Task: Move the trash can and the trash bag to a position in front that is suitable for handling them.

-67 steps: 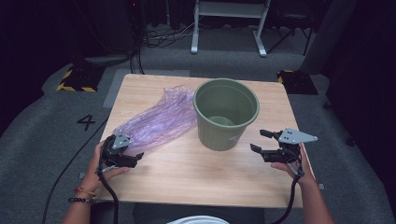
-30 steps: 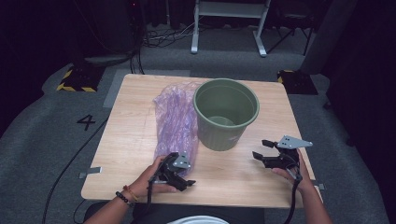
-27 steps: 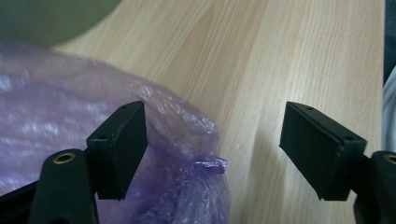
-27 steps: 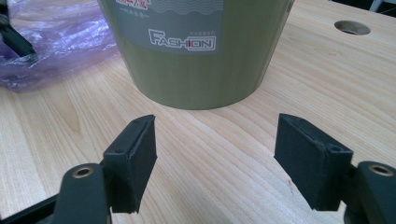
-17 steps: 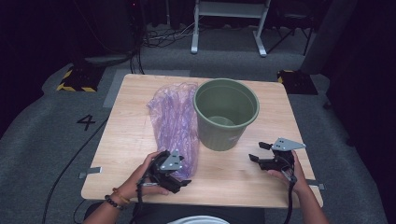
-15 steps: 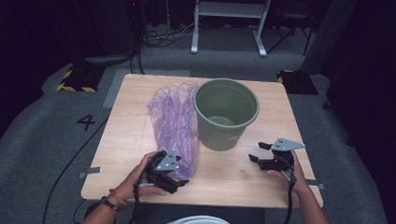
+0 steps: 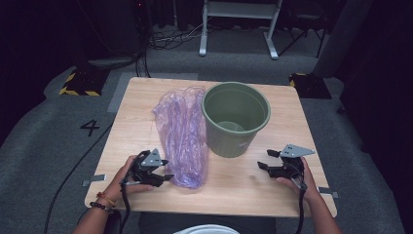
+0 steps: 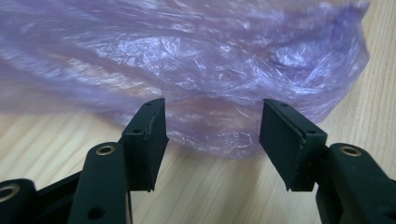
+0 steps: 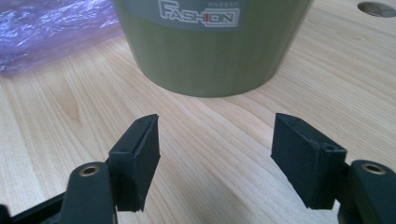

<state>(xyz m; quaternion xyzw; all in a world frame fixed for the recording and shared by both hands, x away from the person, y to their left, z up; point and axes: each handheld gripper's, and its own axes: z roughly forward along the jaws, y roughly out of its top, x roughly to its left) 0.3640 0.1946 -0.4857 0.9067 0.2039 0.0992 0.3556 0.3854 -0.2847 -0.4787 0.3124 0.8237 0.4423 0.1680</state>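
One purple bag (image 8: 205,70) lies just ahead of (not within) the left gripper (image 8: 212,135).

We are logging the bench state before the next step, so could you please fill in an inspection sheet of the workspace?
Surface: light wooden table, bare wood around the items.
Job's things: purple plastic bag lying flat beside the green bucket; bucket upright, bearing a label that reads FASHION.
Clutter: nothing seen.
Grippers: left gripper open, jaws at the bag's near end, not closed on it; right gripper open over bare wood, aimed at the bucket.
Cables: one trails from each gripper over the near edge.
Surroundings: grey floor marked 4, white metal stand behind.
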